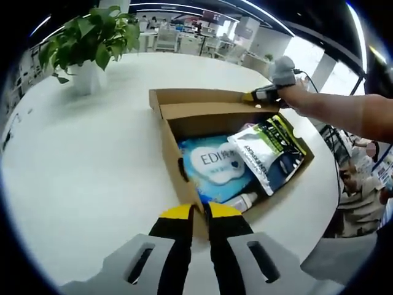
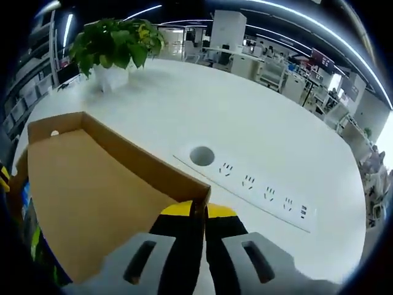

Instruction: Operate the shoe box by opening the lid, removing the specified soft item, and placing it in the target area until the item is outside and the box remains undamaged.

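A brown cardboard shoe box [image 1: 171, 144] lies open on the round white table [image 1: 80, 172]. Inside it are a soft blue pack [image 1: 215, 165] marked "EDI", a white and black pouch [image 1: 270, 152] and a small bottle [image 1: 244, 201]. My left gripper [image 1: 200, 211] is shut on the box's near wall at its corner. At the far side the lid [image 1: 202, 98] stands raised, with the right gripper [image 1: 264, 95] shut on its edge. In the right gripper view the lid's [image 2: 86, 196] brown inner face spreads to the left, and my right gripper [image 2: 199, 209] pinches its rim.
A potted plant [image 1: 92, 43] [image 2: 116, 43] stands on the table beyond the box. A round cable hole [image 2: 202, 155] and a row of sockets [image 2: 264, 190] lie in the tabletop. A person's arm [image 1: 344, 110] reaches in from the right; office desks stand behind.
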`<state>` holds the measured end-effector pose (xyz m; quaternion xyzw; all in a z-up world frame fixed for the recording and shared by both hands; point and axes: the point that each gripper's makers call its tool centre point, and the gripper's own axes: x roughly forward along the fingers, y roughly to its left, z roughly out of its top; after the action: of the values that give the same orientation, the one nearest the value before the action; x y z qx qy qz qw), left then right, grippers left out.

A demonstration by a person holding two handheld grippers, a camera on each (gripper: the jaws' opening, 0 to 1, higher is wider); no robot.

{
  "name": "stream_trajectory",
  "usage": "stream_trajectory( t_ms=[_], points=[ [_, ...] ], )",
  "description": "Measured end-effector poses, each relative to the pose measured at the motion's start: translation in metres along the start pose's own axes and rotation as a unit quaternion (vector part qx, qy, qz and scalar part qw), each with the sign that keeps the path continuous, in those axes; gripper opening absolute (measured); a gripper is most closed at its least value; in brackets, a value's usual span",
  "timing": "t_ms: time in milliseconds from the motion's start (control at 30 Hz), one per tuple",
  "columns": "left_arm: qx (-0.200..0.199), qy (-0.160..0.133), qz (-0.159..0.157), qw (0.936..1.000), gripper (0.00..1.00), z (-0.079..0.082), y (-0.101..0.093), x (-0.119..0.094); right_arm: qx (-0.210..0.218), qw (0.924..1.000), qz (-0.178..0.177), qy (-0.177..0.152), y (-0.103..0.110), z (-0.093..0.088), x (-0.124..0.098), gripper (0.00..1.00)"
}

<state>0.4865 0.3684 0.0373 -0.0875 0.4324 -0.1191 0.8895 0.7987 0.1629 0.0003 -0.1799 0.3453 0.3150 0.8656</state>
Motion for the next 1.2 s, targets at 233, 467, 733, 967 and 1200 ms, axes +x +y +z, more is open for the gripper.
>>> stream_trajectory(
  t_ms=[233,467,733,967,1200],
  points=[
    [-0.007,-0.002,-0.003,1.0,0.06,-0.001,0.0,0.0,0.006,1.0,0.0,0.005,0.0,-0.003,0.001,0.04],
    [-0.005,-0.004,-0.002,1.0,0.06,-0.001,-0.002,-0.001,0.006,0.9999,0.0,0.011,-0.001,-0.006,0.005,0.04],
    [-0.006,-0.009,-0.006,0.9999,0.07,0.0,-0.003,-0.001,0.005,0.9999,-0.003,0.01,-0.002,-0.006,0.005,0.04],
    [-0.006,-0.011,-0.003,0.9999,0.06,0.001,-0.001,-0.001,0.01,0.9999,-0.003,0.012,-0.003,-0.01,0.003,0.04],
    [-0.003,-0.011,0.0,0.9999,0.06,0.002,0.001,-0.001,0.014,0.9998,-0.004,0.012,-0.002,-0.011,0.001,0.04]
  ],
)
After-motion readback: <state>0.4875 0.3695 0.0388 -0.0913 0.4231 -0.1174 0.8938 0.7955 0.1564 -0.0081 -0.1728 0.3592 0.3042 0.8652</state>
